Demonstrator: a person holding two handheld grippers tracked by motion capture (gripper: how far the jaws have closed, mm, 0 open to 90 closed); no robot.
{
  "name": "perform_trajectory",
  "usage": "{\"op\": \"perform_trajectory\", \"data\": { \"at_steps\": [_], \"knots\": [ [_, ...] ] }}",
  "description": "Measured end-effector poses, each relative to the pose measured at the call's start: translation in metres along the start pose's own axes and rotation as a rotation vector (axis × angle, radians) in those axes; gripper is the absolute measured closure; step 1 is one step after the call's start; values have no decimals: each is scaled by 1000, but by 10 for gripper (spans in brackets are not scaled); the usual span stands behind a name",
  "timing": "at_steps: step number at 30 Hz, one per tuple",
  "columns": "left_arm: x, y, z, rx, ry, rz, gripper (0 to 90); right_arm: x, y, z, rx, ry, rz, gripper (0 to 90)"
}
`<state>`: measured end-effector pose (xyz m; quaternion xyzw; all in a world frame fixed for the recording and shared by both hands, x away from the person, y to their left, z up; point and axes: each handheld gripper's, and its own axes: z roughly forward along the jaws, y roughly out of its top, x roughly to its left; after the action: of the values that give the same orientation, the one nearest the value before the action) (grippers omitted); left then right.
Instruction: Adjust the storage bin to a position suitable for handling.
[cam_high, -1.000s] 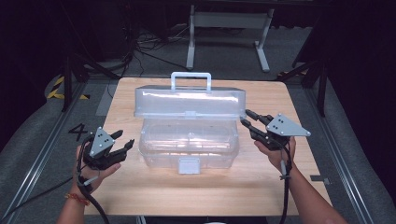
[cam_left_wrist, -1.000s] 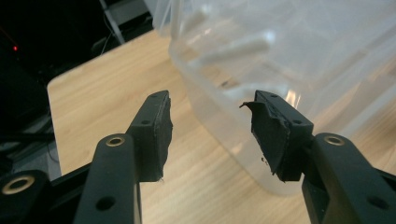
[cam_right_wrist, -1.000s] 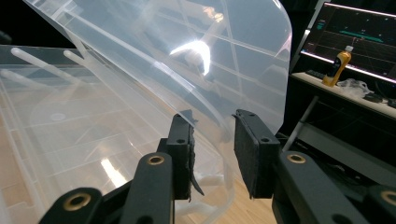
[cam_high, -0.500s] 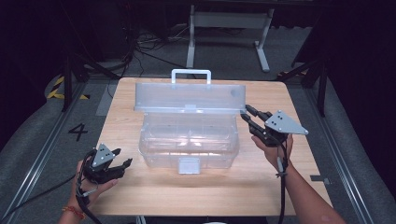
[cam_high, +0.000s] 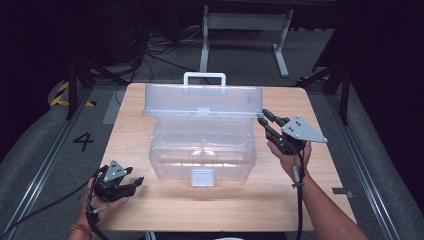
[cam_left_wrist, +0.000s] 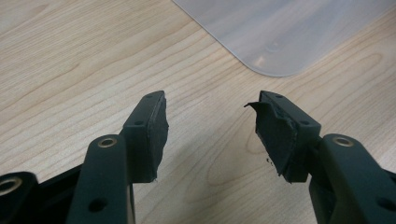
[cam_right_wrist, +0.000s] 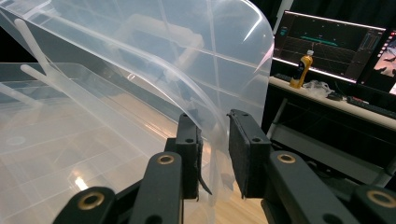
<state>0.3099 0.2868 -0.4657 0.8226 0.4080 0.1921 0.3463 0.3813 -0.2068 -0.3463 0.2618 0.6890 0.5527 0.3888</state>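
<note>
The left gripper (cam_high: 131, 183) is being held low over the light wooden table (cam_high: 165, 207) near its front edge, jaws spread wide and empty. Farther back, the clear plastic storage box (cam_high: 202, 150) is sitting mid-table — its raised transparent lid (cam_high: 202, 101) is being pinched at the right edge by the right gripper (cam_right_wrist: 213, 154).

The right hand-held gripper (cam_high: 261, 116) pinches the raised lid (cam_high: 202, 100) of the clear box (cam_high: 202, 155).

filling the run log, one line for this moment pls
right gripper: astride clear plastic box lid edge, raised | left gripper: open, on wooden table
</note>
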Motion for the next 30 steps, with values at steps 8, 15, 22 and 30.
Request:
{"op": "perform_trajectory", "data": {
  "at_steps": [8,15,22,30],
  "knots": [
    [0,-5,4,21,2,6,442,0,0,0,-5,-7,-1,749],
    [1,-7,6,36,-2,2,434,-1,1,3,-8,-16,2,755],
    [2,-9,8,39,-9,13,423,-4,5,9,-14,-33,3,763],
    [3,-11,8,29,-13,-1,416,-5,9,14,-19,-60,-3,773]
  ]
}}
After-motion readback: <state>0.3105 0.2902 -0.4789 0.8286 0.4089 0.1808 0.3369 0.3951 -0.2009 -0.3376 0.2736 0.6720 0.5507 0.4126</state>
